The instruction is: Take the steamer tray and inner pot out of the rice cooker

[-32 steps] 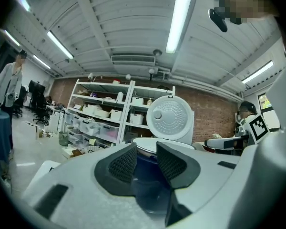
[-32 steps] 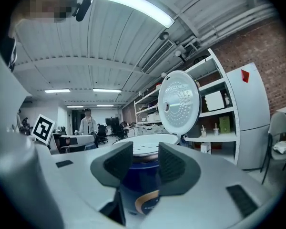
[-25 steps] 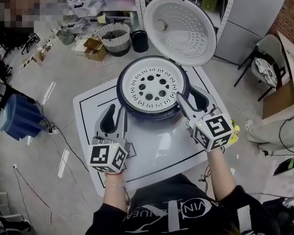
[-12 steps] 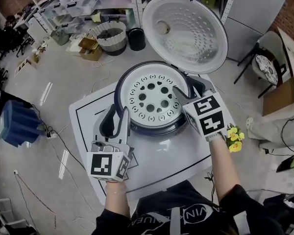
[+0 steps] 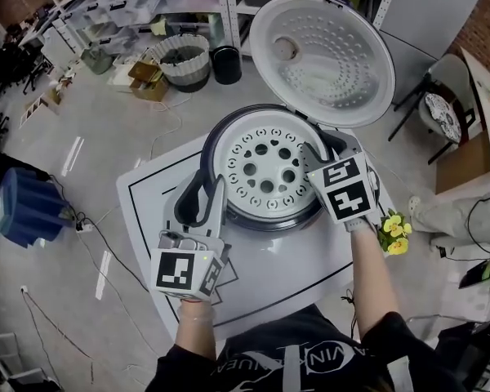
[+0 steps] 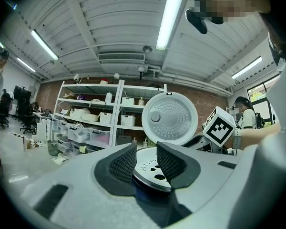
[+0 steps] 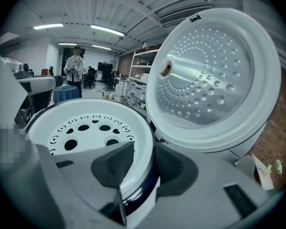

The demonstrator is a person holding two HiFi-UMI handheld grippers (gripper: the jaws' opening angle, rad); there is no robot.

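Looking at the head view, the round, holey white steamer tray [image 5: 265, 166] sits in the rice cooker [image 5: 265, 224], inner pot hidden beneath; left gripper view: left gripper [image 6: 147, 152] jaws apart, short of the rim; right gripper view: right gripper [image 7: 144, 152] closing astride that thin glossy rim, which I reckon could slip off the ribbed pads on a shallow bite.

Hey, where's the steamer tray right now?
The steamer tray sits centre in the head view, inside the open rice cooker below its raised lid. The right tool straddles its right rim with closing jaws, and the left tool is at its left.
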